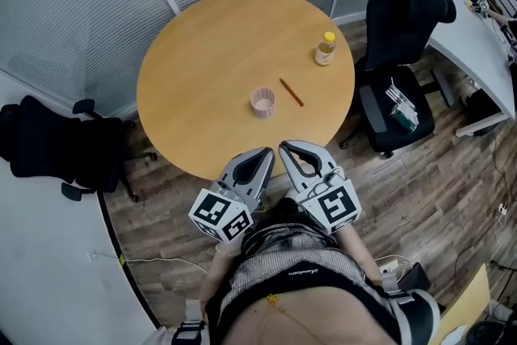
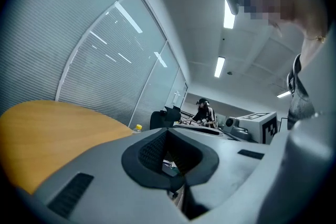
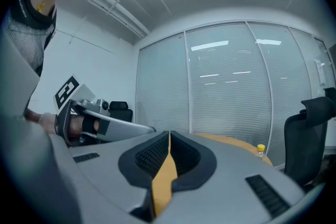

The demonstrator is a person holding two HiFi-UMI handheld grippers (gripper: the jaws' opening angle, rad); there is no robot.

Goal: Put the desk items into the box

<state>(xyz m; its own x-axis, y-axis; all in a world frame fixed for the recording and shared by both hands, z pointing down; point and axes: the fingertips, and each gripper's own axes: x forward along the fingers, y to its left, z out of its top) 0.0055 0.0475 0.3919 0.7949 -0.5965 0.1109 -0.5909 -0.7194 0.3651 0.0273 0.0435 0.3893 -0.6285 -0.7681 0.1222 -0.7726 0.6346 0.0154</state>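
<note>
On the round wooden table (image 1: 210,52) stand a small pink cup (image 1: 262,102) and a clear bottle with a yellow cap (image 1: 325,49). A thin brown stick (image 1: 292,91) lies between them. No box shows in any view. My left gripper (image 1: 267,151) and right gripper (image 1: 285,146) hover side by side at the table's near edge, short of the cup, both shut and holding nothing. The left gripper view looks along its shut jaws (image 2: 168,129) over the table to the bottle (image 2: 137,127). The right gripper (image 3: 169,135) has its jaws together, with the bottle (image 3: 261,149) at far right.
A black office chair (image 1: 400,52) stands right of the table, and another black chair (image 1: 56,145) stands to the left. A white desk (image 1: 477,44) is at far right. Blinds cover the glass walls behind the table. A person sits at a far desk (image 2: 203,111).
</note>
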